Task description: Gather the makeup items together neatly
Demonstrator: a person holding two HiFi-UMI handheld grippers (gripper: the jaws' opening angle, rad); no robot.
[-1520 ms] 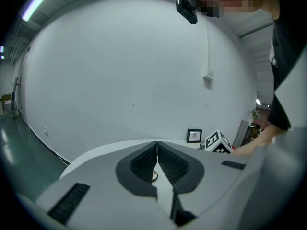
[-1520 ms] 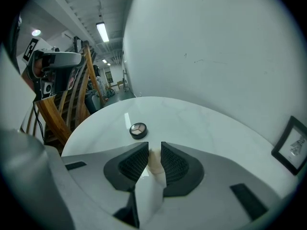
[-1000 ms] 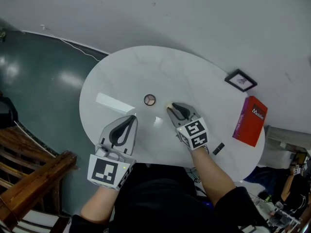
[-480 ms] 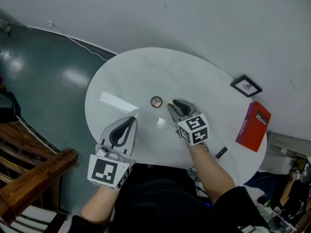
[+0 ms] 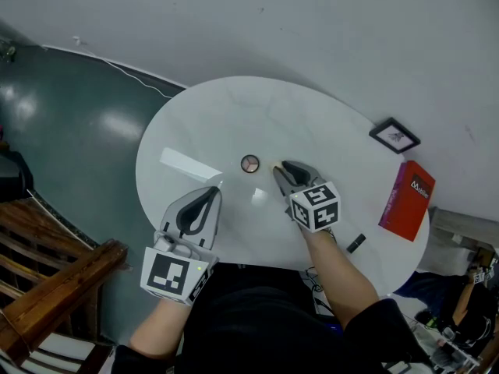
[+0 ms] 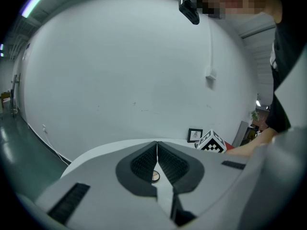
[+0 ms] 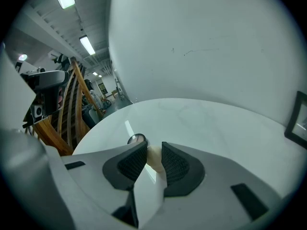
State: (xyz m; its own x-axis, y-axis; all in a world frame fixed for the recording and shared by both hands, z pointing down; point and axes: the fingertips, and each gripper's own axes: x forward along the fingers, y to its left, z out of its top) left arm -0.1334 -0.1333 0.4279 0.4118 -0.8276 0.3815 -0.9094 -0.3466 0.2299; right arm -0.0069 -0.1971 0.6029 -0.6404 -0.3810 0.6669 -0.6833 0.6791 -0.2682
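Nearest the person, the left gripper [image 5: 214, 191] hovers over the near-left part of the white table [image 5: 257, 107] with its jaws clenched on nothing; its own view shows the pads meeting with no item between them. A small dark item [image 5: 355, 243] lies close to the near right rim, too small to identify. Further in, the right gripper [image 5: 281, 170] points down at the table centre, its jaws grasping a cream-coloured item [image 7: 153, 157], which sits between both ribbed pads. Just beyond it, to the left, lies a round compact [image 5: 249, 163], flat on the table and not visibly touching the held piece. Judgement: the cream piece appears light and possibly soft (material not confirmed), so a moderate grip across its middle is adequate; the compact is probably rigid, smooth and low, likely to slide on the glossy top, and is best taken across its rim. The table centre offers ample open room for grouping. A red book [image 5: 407, 201] and a picture frame [image 5: 394, 136] occupy the far right rim, well apart.
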